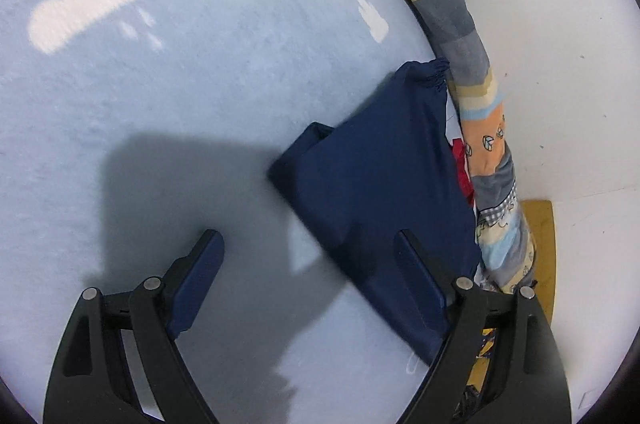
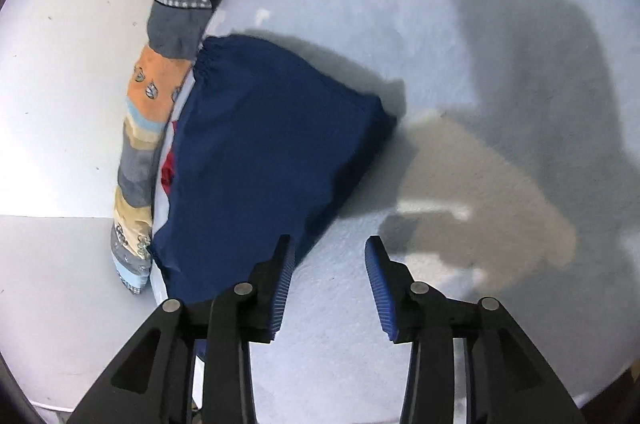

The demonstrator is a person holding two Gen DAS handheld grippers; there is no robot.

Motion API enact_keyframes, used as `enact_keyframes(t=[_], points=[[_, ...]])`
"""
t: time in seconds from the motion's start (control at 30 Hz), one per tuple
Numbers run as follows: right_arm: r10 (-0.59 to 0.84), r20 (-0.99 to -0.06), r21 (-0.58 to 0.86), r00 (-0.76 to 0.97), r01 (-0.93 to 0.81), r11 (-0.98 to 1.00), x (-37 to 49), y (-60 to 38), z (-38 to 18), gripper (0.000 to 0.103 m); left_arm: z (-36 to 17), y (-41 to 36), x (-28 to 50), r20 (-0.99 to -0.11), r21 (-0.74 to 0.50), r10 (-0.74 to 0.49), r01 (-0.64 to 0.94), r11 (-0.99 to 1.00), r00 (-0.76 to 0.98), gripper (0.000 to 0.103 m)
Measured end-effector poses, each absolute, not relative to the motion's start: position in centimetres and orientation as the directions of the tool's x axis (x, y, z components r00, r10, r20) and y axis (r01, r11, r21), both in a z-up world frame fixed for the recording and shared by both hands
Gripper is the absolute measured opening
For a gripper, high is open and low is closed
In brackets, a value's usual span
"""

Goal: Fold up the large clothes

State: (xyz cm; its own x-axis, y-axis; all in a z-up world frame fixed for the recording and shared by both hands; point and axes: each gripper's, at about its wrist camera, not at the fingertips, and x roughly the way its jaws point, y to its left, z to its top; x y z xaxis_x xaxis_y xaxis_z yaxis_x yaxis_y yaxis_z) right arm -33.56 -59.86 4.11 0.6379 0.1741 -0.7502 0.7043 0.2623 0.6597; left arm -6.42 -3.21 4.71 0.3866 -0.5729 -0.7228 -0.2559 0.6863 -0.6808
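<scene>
Folded navy garment (image 2: pixel 272 159) lying flat on the pale blue cloud-print blanket (image 1: pixel 200 103), pushed against the patchwork bolster (image 1: pixel 460 23), probably set aside as finished, with left tool (image 1: pixel 308 244) and right tool (image 2: pixel 328 248) both open, empty.

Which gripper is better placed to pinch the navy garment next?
Probably left. The left gripper is open wide, with one finger already over the navy garment. The right gripper is open only partway, its gap over bare blue mat beside the garment's edge.
</scene>
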Motion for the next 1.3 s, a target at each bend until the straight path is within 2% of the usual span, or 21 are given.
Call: enact_keyframes(t=[0.23,0.3,0.37,0.43,0.47,0.6,0.77,1.0,1.07,1.1,1.17,1.2,1.3], points=[[0.148,-0.646,0.762,0.748,0.626,0.163,-31.7,-60.6,2.1,0.041,3.5,-5.5,-4.3,-0.643,-0.75,-0.605,-0.224,0.623,0.469,0.087],[0.151,-0.608,0.794,0.78,0.589,0.151,-30.6,-61.0,1.6,0.041,3.4,-6.1,-3.6,-0.612,-0.769,-0.594,-0.218,0.601,0.521,0.093],[0.15,-0.566,0.824,0.811,0.552,0.127,-29.7,-61.5,1.0,0.039,3.7,-6.6,-3.1,-0.584,-0.782,-0.59,-0.192,0.593,0.557,0.092],[0.152,-0.541,0.841,0.827,0.526,0.125,-29.2,-62.0,0.8,0.016,3.9,-7.4,-2.7,-0.6,-0.758,-0.55,-0.191,0.624,0.581,0.052],[0.145,-0.546,0.837,0.825,0.53,0.135,-29.1,-62.1,1.0,0.016,3.7,-7.5,-2.6,-0.605,-0.755,-0.551,-0.196,0.625,0.575,0.027],[0.111,-0.557,0.822,0.823,0.527,0.214,-29.3,-61.4,2.9,0.014,4.1,-7.6,-2.8,-0.612,-0.746,-0.535,-0.2,0.636,0.582,0.021],[0.088,-0.527,0.83,0.845,0.489,0.27,-30.7,-60.8,5.0,0.014,7.3,-8.7,-5.0,-0.632,-0.674,-0.489,-0.114,0.73,0.6,0.018],[0.103,-0.536,0.825,0.838,0.494,0.275,-35.2,-59.5,7.1,0.014,9.1,-6.9,-9.9,-0.67,-0.648,-0.492,-0.115,0.753,0.557,0.018],[0.114,-0.568,0.808,0.815,0.525,0.268,-36.7,-59.2,6.8,0.014,9.1,-5.9,-11.4,-0.679,-0.652,-0.498,-0.132,0.746,0.54,0.018],[0.118,-0.596,0.792,0.795,0.557,0.25,-37.6,-59.3,6.4,0.017,9.0,-5.6,-11.8,-0.683,-0.654,-0.5,-0.141,0.743,0.532,0.021],[0.096,-0.688,0.72,0.72,0.659,0.218,-39.5,-59.8,5.3,0.024,8.2,-4.4,-12.6,-0.717,-0.644,-0.49,-0.201,0.738,0.496,0.035],[0.089,-0.723,0.687,0.685,0.701,0.191,-40.3,-60.1,4.9,0.033,7.7,-3.3,-13.2,-0.738,-0.634,-0.471,-0.257,0.729,0.484,0.036],[0.015,-0.754,0.652,0.657,0.744,0.147,-43.2,-61.4,5.5,0.035,7.9,-0.9,-14.4,-0.758,-0.608,-0.39,-0.348,0.713,0.523,0.036]])
